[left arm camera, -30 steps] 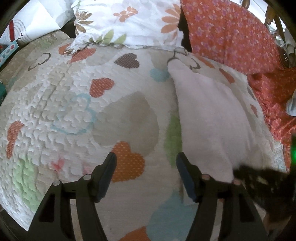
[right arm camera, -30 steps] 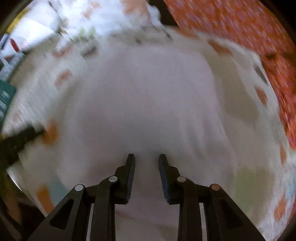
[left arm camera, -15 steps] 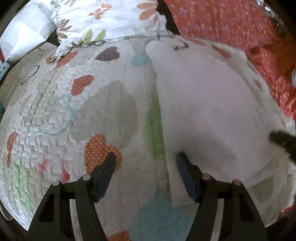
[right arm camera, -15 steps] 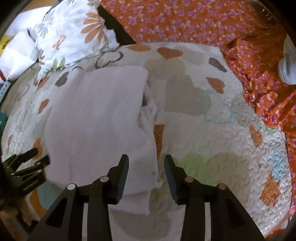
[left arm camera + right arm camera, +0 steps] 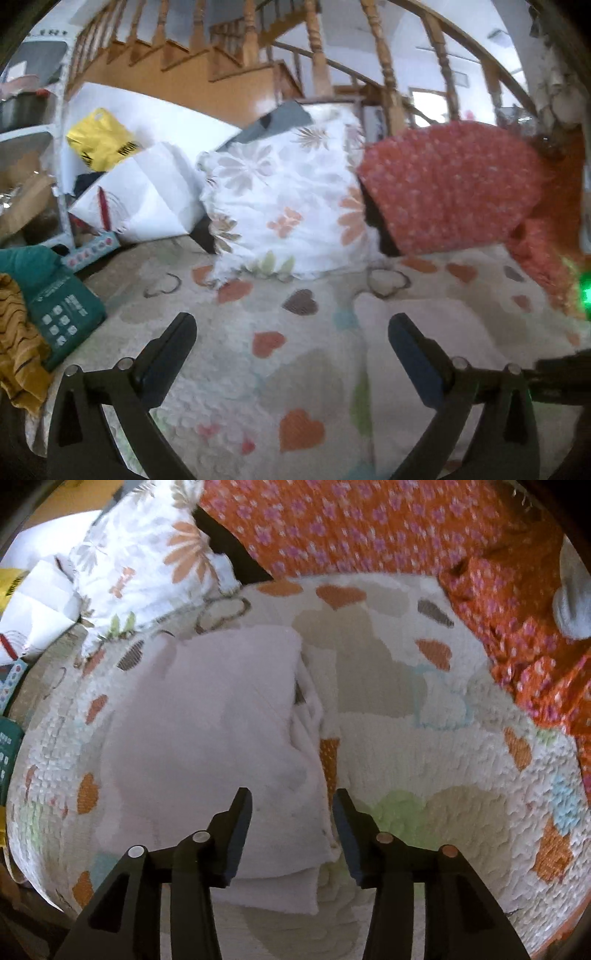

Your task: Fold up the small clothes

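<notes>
So the pale pink folded garment [image 5: 207, 738] is lying flat on the heart-print quilt [image 5: 424, 746], folded into a rough rectangle with a few stacked layers showing along its right edge and near bottom corner. The right gripper [image 5: 291, 808] points down over that lower right corner, and its jaws are opening: the edge of the cloth sits in the gap between them, but the pads don't look like they're pressing on it, so it's let go. In the left wrist view the left gripper [image 5: 291, 332] is tilted way up toward the room, jaws opening out really wide with nothing between them, just quilt below. The garment [image 5: 461, 332] shows there too, as a pale patch on the quilt just beyond the right finger, kinda blurry. At the far edge of the quilt there's a white flower-print pillow [image 5: 288, 206] leaning beside an orange flowered cushion [image 5: 454, 192], with a dark gap between the 2. More orange flowered fabric [image 5: 517, 609] is bunched along the quilt's right side. Off the left edge there's a green packet [image 5: 59, 306] next to some mustard striped cloth [image 5: 18, 350], and a wooden staircase [image 5: 258, 48] behind everything.
</notes>
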A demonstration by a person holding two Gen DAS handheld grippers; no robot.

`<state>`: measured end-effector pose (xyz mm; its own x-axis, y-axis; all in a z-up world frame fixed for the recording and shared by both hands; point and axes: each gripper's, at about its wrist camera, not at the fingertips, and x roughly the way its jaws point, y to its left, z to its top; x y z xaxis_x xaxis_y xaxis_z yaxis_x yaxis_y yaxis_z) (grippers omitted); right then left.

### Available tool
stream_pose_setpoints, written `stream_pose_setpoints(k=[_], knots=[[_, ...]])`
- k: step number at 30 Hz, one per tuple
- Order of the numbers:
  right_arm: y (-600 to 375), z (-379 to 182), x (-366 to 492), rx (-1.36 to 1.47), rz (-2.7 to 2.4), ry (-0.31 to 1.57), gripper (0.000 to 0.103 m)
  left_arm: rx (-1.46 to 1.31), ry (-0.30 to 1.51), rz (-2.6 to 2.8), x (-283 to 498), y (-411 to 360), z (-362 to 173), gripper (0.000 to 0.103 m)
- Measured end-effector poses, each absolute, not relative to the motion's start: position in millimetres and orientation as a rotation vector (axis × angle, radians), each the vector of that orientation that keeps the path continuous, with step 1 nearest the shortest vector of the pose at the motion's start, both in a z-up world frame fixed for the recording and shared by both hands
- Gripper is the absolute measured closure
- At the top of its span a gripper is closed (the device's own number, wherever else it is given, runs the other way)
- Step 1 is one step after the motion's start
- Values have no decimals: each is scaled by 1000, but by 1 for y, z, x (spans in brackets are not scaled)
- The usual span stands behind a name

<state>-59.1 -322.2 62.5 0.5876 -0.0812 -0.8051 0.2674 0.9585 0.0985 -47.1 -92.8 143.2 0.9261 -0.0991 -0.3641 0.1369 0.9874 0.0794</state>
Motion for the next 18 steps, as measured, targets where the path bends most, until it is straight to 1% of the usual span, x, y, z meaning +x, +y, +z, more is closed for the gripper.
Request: stream_pose_setpoints(k=[4,7,11,18], knots=[[-308,68,-60,172,-197,889,49,105,477,-182,-41,-97,131,0],[-298,65,-57,142,-192,899,48,154,582,-169,-27,-104,114,0],[-290,56,-52,134,-181,931,48,127,688,-170,-20,-100,96,0],[-281,48,-48,104,-173,955,47,146,772,-158,-15,-97,77,0]])
